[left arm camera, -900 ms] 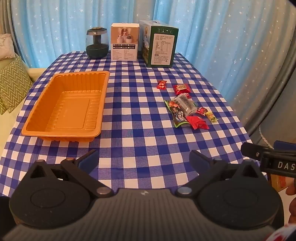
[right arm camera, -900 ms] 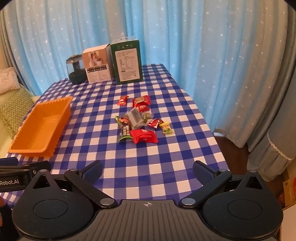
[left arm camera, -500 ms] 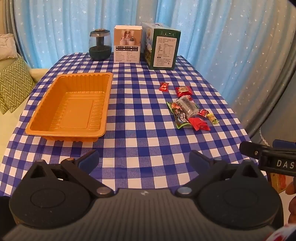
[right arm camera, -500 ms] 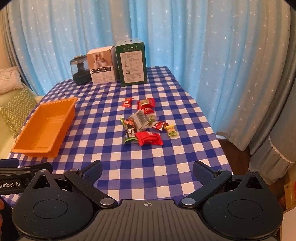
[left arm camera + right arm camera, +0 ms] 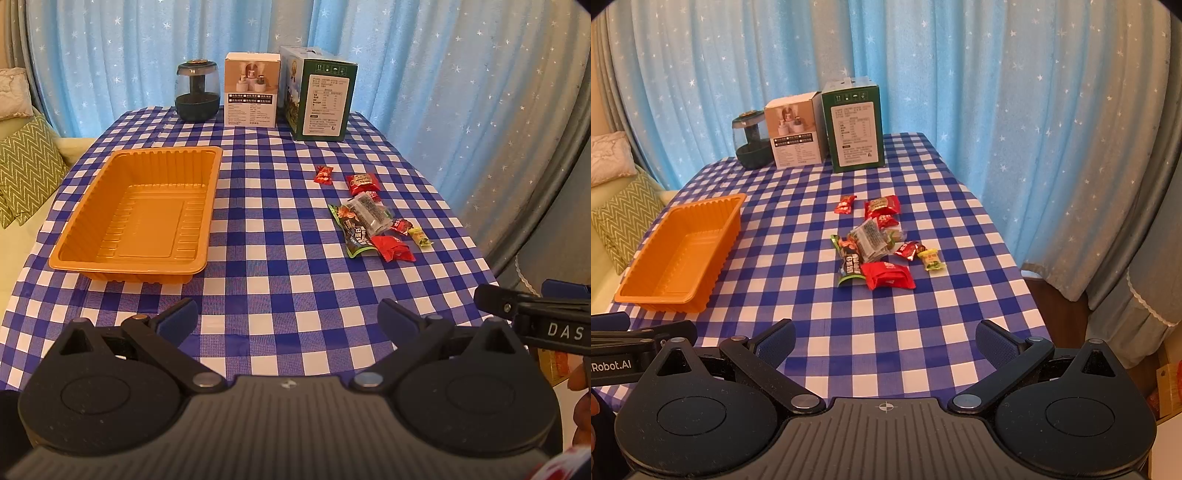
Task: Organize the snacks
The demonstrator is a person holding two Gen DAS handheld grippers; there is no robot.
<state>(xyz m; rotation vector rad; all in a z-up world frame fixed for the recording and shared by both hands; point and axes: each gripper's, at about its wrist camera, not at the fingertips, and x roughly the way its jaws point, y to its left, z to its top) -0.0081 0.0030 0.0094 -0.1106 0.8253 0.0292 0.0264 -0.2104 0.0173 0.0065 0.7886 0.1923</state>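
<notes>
Checked tablecloth [image 5: 280,236] is filling the middle of both views, with a wide bare band lying between the orange tray [image 5: 92,206] at centre left and the snack pile [image 5: 373,221] at centre right. More bare cloth is stretching from the pile down to each gripper. In the right wrist view the cloth is dropping off at the right edge, close beside the yellow candy [image 5: 931,259], with star-print curtains [image 5: 1015,110] hanging behind. Along the far edge a green box [image 5: 325,96], a white box [image 5: 251,94] and a dark glass jar [image 5: 196,90] are standing in a row.

Left gripper [image 5: 288,319] is standing with jaws spread fully wide, holding nothing and touching nothing. Right gripper [image 5: 884,338] is doing the same, its pads hanging above bare cloth.

Several wrappers are overlapping: a clear packet [image 5: 870,240] is lying across a green pouch [image 5: 849,264], and a red packet [image 5: 888,275] is covering the pouch's lower corner. Print on the wrappers is too small to read.
</notes>
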